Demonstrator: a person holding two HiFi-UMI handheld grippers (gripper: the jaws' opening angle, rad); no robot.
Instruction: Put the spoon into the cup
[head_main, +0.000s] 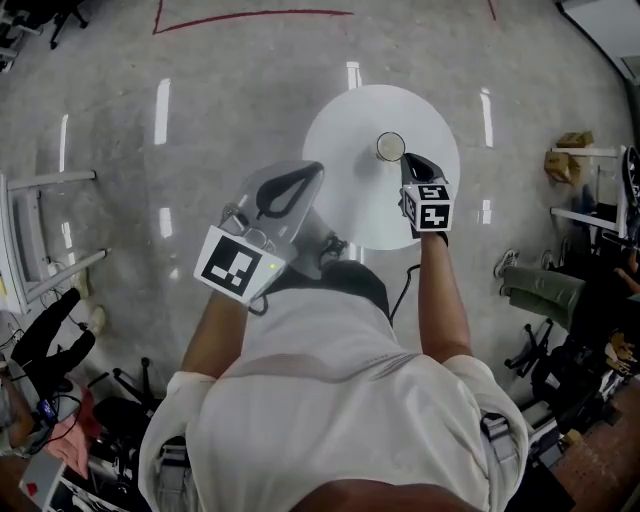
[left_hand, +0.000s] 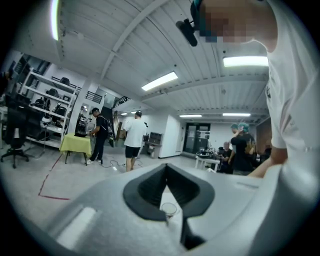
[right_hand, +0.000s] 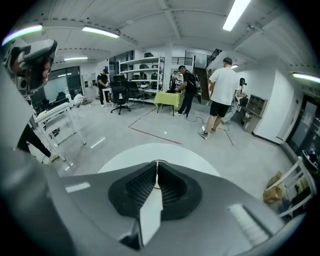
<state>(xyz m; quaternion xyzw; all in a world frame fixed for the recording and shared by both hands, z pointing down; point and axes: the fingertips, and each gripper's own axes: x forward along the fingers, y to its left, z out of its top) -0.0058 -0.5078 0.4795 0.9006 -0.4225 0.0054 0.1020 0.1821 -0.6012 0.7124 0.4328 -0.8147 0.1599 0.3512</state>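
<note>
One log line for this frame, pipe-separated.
left gripper: shut, empty, off table's left edge | right gripper: shut, empty, tips beside cup | cup: upright on round table | spoon: not in view

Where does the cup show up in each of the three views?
Head view: cup near the middle of the round white table, beside the right gripper.
Left gripper view: cup small, low centre, seen through the left gripper.
Right gripper view: only a rim sliver past the shut jaw tips.
Shared landmark: the table.
</note>
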